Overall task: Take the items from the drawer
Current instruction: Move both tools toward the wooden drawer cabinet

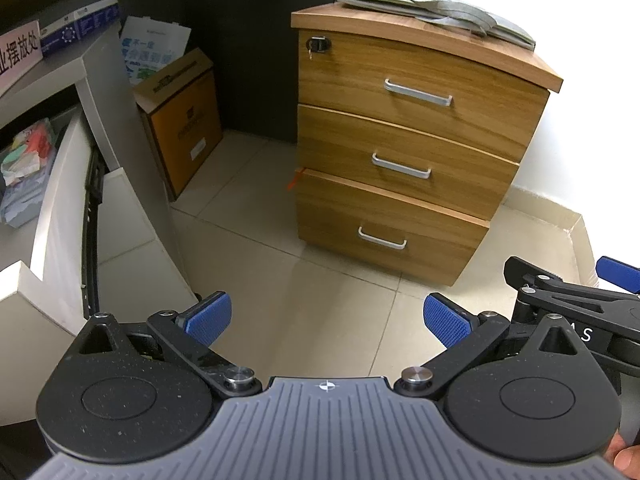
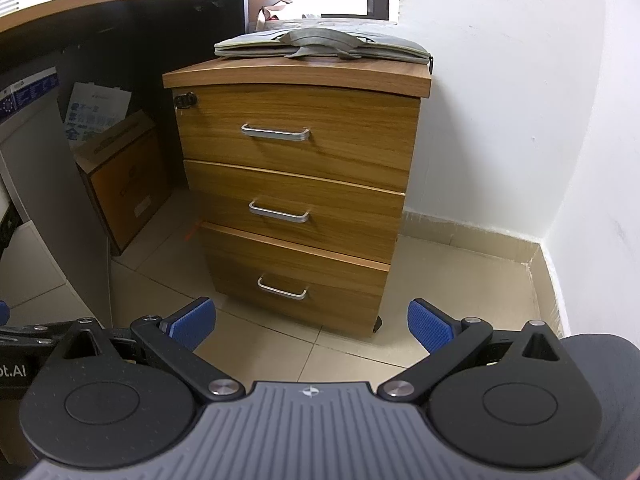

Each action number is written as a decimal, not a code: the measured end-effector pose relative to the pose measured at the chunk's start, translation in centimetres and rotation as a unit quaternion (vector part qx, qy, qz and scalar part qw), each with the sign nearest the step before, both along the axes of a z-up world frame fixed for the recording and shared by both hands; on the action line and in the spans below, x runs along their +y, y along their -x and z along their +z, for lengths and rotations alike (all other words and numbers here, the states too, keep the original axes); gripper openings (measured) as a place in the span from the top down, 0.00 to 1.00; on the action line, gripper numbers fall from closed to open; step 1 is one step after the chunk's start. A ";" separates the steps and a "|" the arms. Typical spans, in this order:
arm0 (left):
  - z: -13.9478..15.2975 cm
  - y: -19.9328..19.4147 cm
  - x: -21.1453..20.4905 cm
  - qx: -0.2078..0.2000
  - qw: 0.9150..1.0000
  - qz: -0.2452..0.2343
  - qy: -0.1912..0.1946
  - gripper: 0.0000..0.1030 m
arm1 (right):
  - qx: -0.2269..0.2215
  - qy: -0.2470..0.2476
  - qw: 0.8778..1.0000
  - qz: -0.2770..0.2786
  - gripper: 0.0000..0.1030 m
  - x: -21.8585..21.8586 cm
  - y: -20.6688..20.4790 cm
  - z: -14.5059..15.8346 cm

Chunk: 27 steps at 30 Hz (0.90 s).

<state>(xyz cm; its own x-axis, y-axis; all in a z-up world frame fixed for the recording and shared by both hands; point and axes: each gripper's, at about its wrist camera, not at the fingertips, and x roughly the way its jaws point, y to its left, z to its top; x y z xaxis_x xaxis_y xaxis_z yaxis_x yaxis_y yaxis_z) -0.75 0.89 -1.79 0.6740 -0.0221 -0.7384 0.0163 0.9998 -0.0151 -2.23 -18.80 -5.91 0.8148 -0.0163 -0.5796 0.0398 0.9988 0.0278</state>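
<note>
A wooden three-drawer cabinet (image 1: pixel 404 136) (image 2: pixel 296 184) stands on the tiled floor against a white wall. All three drawers are shut, each with a silver handle: top (image 2: pixel 275 133), middle (image 2: pixel 279 213), bottom (image 2: pixel 282 290). A lock with a key (image 1: pixel 318 45) sits at the top drawer's left corner. My left gripper (image 1: pixel 327 320) is open and empty, well short of the cabinet. My right gripper (image 2: pixel 311 326) is also open and empty, facing the bottom drawer from a distance. In the left wrist view the right gripper's body (image 1: pixel 568 300) shows at the right edge.
A grey fabric bag (image 2: pixel 324 46) lies on the cabinet top. An orange-brown cardboard box (image 1: pixel 180 120) with papers stands left of the cabinet under a dark desk (image 2: pixel 120 12). A white unit (image 1: pixel 60 200) with an open compartment holding colourful items is at far left.
</note>
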 end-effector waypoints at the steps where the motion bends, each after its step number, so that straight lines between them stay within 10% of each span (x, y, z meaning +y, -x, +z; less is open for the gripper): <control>1: 0.0 -0.1 0.1 0.001 1.000 0.000 0.001 0.00 | 0.000 0.001 1.000 0.001 0.00 0.0 0.0 0.0; 27: -1.2 -1.7 0.6 0.016 1.000 -0.008 -0.005 0.00 | 0.003 0.002 1.000 0.004 0.00 0.0 -1.4 -0.2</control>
<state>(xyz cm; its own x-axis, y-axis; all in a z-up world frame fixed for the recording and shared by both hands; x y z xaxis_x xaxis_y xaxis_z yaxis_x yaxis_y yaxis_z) 0.93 1.51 -2.96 0.6503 -0.0248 -0.7593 0.0314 0.9995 -0.0057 -0.80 -18.84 -6.13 0.8116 -0.0121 -0.5842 0.0318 0.9992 0.0234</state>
